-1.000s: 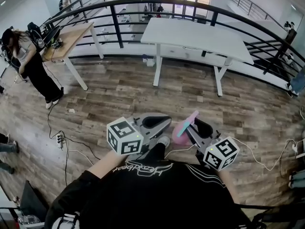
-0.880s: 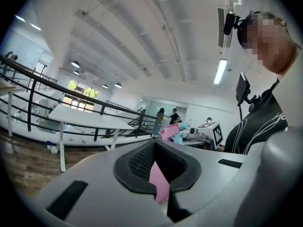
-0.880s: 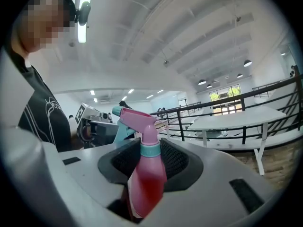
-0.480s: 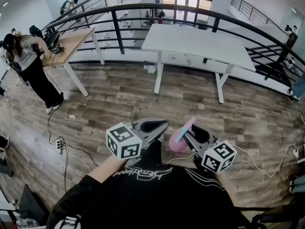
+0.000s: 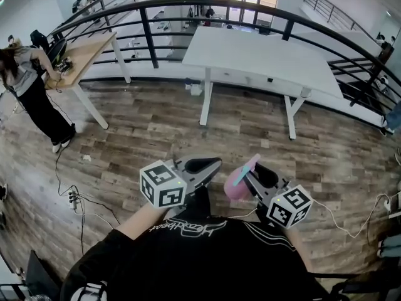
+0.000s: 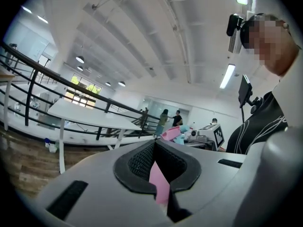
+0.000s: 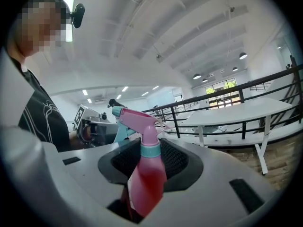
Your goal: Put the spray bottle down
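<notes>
1. Since the earlier frame the scene slid in the head view. The white table (image 5: 263,52) sat a shade larger and closer. The power strip (image 5: 72,197) on the floor (image 5: 144,130) dropped lower in the picture. The standing person (image 5: 28,89) drifted toward the left edge.
2. Both claws kept their spots in that view, side by side in front of the wearer's black shirt (image 5: 200,256).
3. The right claw (image 7: 151,161) was clamped on the spray bottle (image 7: 147,178), both pads pressed against its pink body.
4. The bottle was up in the air over the wooden floor, well short of the white table. Its teal collar and pink trigger head stuck out past the jaws.
5. In the head view the bottle leaned, head pointing up and away from the wearer.
6. The left claw (image 6: 156,167) was clenched, with a thin pink strip (image 6: 160,181) pinched between its pads. What that strip was, I couldn't tell.
7. A dark railing (image 5: 188,5) curved behind the white table. A wooden table (image 5: 84,49) stood at the left, just beside the standing person.
</notes>
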